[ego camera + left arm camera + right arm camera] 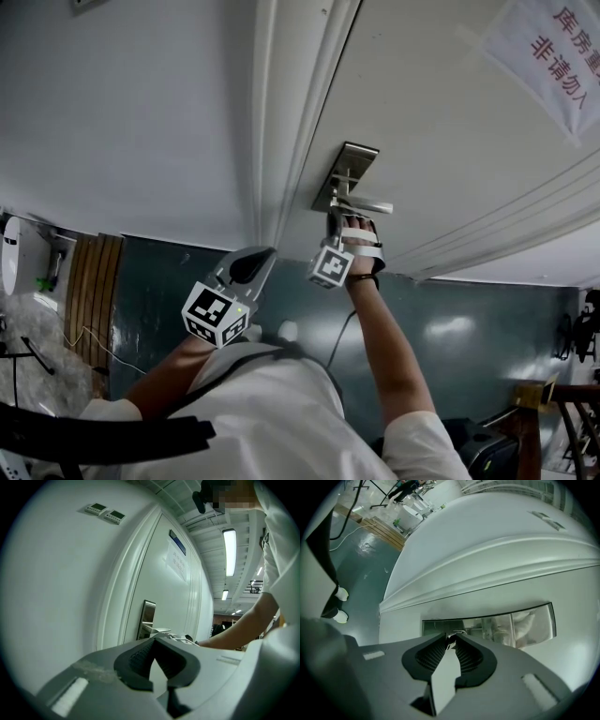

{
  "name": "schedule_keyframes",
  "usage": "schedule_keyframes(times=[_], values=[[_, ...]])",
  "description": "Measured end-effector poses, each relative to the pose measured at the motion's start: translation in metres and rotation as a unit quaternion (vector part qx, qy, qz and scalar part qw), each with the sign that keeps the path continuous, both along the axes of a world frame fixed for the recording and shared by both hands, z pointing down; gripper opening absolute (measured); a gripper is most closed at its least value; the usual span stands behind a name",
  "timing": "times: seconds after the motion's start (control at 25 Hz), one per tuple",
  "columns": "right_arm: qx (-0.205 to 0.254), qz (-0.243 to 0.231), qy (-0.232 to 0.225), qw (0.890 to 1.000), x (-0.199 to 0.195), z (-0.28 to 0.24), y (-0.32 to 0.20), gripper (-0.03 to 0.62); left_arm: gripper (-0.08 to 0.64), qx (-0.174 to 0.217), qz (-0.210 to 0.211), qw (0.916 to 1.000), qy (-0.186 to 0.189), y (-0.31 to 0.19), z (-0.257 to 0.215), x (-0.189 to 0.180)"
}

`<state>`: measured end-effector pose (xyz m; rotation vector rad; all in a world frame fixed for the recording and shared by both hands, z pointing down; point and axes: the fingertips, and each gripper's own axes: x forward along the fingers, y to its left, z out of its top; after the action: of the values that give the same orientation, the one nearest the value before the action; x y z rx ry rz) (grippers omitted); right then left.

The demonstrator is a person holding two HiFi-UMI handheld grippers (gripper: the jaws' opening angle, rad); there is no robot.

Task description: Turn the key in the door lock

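Nearest to the camera is the person's white shirt [281, 412], which fills the bottom of the head view, and both bare forearms reach forward from it. Left gripper [255, 261] hangs in the air in front of the door frame, near the white wall [122, 112] and well apart from the lock. In its own view the two jaws are pressed together at the tips and nothing is between them.

Right gripper [335, 220] is up against the steel lock plate [349, 164] on the white door [450, 122], just under the lever handle [367, 206]. The right hand [364, 246] holds it from behind, with white straps across the hand. In the right gripper view the jaw tips are clenched on a small metal key [450, 641], which fills the narrow gap between them. The key sits in the lock plate, near the end of the plate on the left side of that view. In the head view the gripper itself hides the key.

On the door, high at the right, hangs a white paper sign [553, 47] with red characters. Below the wall lies a dark green floor [159, 272], and some wooden boards [94, 281] lie on it at the left.
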<state>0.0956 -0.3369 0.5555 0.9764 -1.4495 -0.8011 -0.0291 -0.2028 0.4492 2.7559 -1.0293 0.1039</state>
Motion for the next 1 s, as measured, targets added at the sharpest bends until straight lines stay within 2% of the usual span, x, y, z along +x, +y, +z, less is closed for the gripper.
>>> schedule_keyframes(times=[0.16, 0.4, 0.56, 0.76, 1.0], values=[[0.008, -0.011, 0.007, 1.000, -0.001, 0.003, 0.001, 0.063, 0.005, 0.001, -0.001, 1.0000, -0.002, 0.002, 0.000, 0.003], [0.022, -0.062, 0.083, 0.994, -0.004, 0.003, 0.001, 0.069, 0.005, 0.001, -0.006, 1.0000, -0.005, 0.003, 0.000, 0.006], [0.040, -0.096, 0.096, 0.990, -0.015, -0.002, -0.001, 0.077, 0.005, -0.002, -0.004, 1.0000, -0.005, 0.006, 0.002, 0.012], [0.016, -0.066, 0.076, 0.995, -0.007, 0.003, -0.001, 0.087, 0.005, 0.003, 0.003, 1.0000, -0.004, 0.007, -0.002, 0.021], [0.002, -0.047, -0.010, 0.999, -0.006, -0.004, 0.016, 0.100, 0.005, 0.005, 0.003, 1.0000, -0.005, 0.007, -0.003, 0.022]])
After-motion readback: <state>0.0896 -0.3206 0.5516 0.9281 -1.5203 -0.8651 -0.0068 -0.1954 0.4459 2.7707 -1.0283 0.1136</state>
